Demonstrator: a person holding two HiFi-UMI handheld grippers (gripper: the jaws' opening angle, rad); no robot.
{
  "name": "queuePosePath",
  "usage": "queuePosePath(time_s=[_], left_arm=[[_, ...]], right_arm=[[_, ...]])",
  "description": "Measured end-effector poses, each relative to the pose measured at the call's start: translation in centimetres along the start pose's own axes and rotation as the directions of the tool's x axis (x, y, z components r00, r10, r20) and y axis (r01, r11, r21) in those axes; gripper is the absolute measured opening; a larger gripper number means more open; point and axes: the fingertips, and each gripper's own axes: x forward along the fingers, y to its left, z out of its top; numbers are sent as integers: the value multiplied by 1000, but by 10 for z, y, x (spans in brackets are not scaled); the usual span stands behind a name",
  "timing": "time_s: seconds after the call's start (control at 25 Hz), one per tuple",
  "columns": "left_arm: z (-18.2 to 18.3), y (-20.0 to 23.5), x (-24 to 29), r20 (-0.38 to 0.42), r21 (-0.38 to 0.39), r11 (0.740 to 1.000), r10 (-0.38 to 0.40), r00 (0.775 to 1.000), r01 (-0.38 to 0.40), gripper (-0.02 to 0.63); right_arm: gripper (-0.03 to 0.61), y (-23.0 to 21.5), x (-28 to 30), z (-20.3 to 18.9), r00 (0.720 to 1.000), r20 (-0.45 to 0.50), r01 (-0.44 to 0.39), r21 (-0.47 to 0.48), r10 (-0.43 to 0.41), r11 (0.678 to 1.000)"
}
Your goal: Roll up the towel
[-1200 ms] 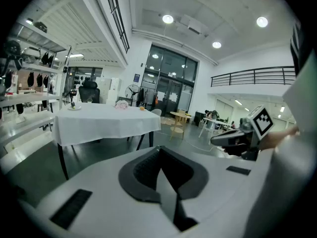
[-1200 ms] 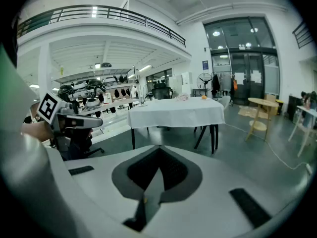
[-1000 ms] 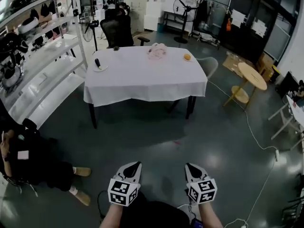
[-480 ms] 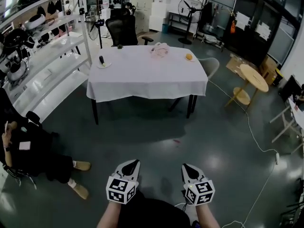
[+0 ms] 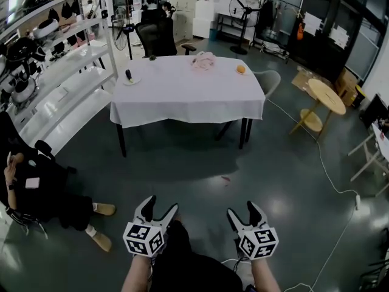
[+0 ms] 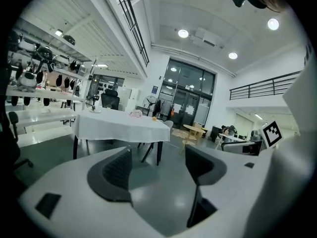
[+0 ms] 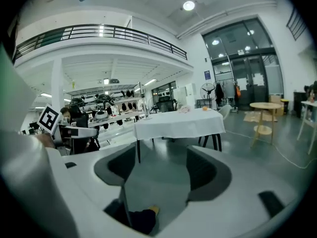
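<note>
Nothing legible from here: no words, numbers or brands. The left gripper's cube [image 5: 144, 239] and the right gripper's cube [image 5: 258, 243] carry black-and-white square code patterns, no letters. Small blue wall sign [image 7: 207, 75] beside the glass doors: too small to read.

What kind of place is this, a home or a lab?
Likely a lab or workshop hall, not a home: white shelves loaded with gear, a mezzanine railing overhead, and a pedestal fan on the bare floor.
</note>
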Motion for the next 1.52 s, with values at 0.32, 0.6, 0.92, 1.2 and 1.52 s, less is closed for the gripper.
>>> queuePosePath(time_s=[0.32,0.6,0.92,1.2,1.52], left_arm=[[15,5,33,10,3,1000,5,1000,-5,353],[25,17,85,3,-2,1000,-14,1000,14,354],[61,37,163,7,8,999,-36,999,36,354],[90,69,217,8,23,999,-37,999,37,354],[112,106,265,21,33,999,-36,999,35,354]], right_arm=[[324,-39,8,7,998,11,58,25,-59,998],[324,-73,42,20,997,-1,80,37,-80,996],[324,-115,101,55,994,-16,106,35,-106,994],[324,-134,163,91,994,-13,106,28,-106,994],[322,-144,224,118,995,10,99,31,-99,995]])
